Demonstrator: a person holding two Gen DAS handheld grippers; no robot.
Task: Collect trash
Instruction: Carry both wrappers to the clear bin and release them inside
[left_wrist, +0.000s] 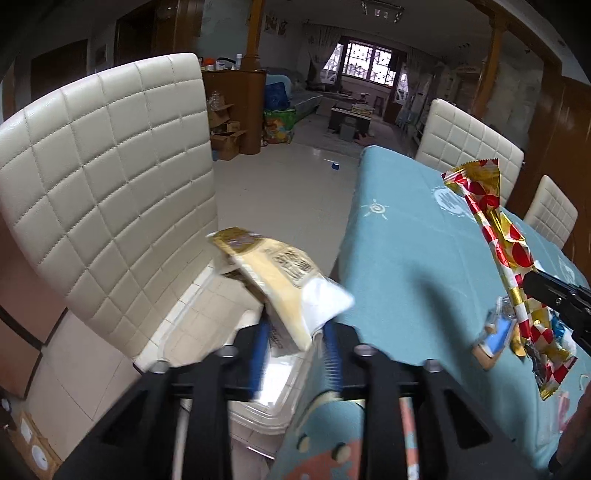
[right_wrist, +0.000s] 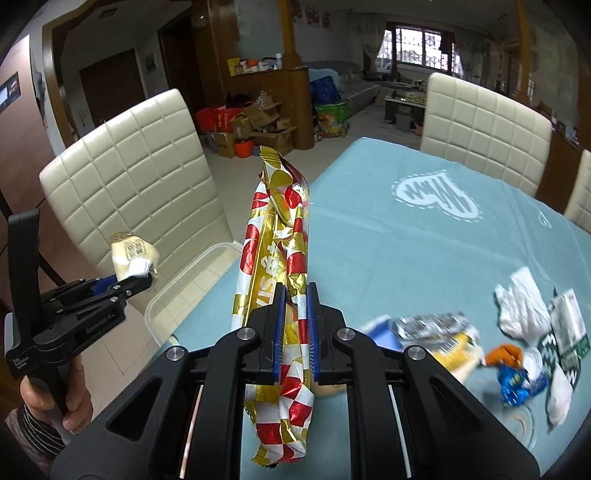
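**Two wrappers in the air beside the bin**

Both are light, crinkly film. The left gripper stands parted around a pale yellow wrapper above the clear plastic bin. The right gripper is clamped mid-length on a long red-and-gold wrapper over the table's edge; a middle grip limits flopping. More litter lies on the table.
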